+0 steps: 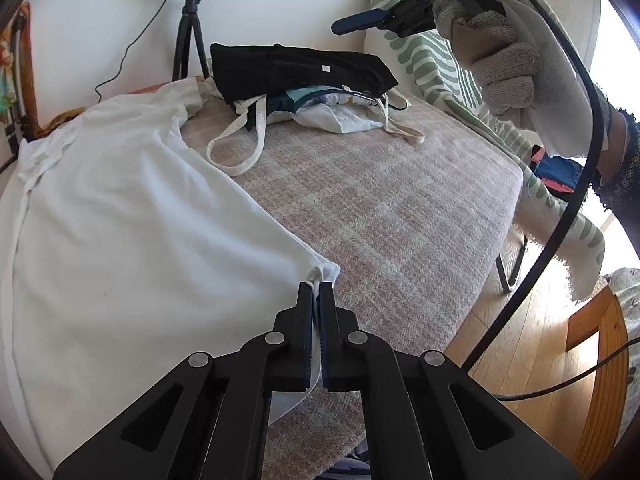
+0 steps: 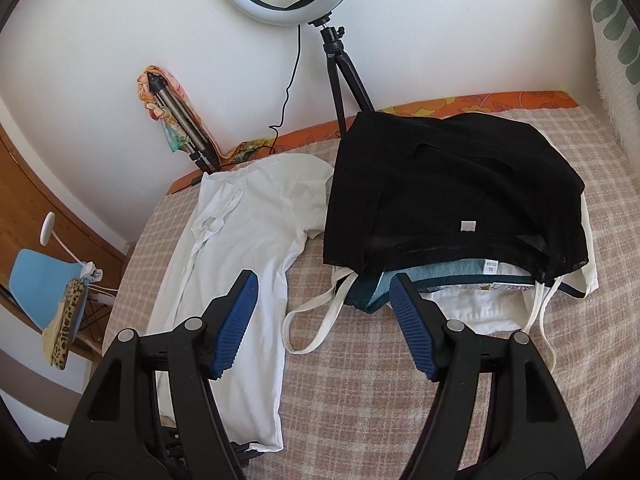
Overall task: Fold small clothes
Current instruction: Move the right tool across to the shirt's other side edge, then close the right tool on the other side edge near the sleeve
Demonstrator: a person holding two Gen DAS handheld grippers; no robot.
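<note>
White cotton T-shirt [image 1: 120,208] is lying spread on the checked beige blanket [image 1: 380,208]; soft, light, floppy. Left gripper [image 1: 316,292] is pinching its hem corner. Right gripper [image 2: 320,292] is hovering agape; the opposite corner looks graspable.

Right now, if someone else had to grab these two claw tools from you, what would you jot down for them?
Left gripper: shut on the bottom corner of the white T-shirt, low over the bed.
Right gripper: open, empty, held up above the bed.
White T-shirt lies spread flat along the bed's left side; no fold visible yet.
Pile of clothes with a black garment on top sits by the wall; its items look stacked loosely.
Left to do: probably fold the T-shirt, then work through the pile.
</note>
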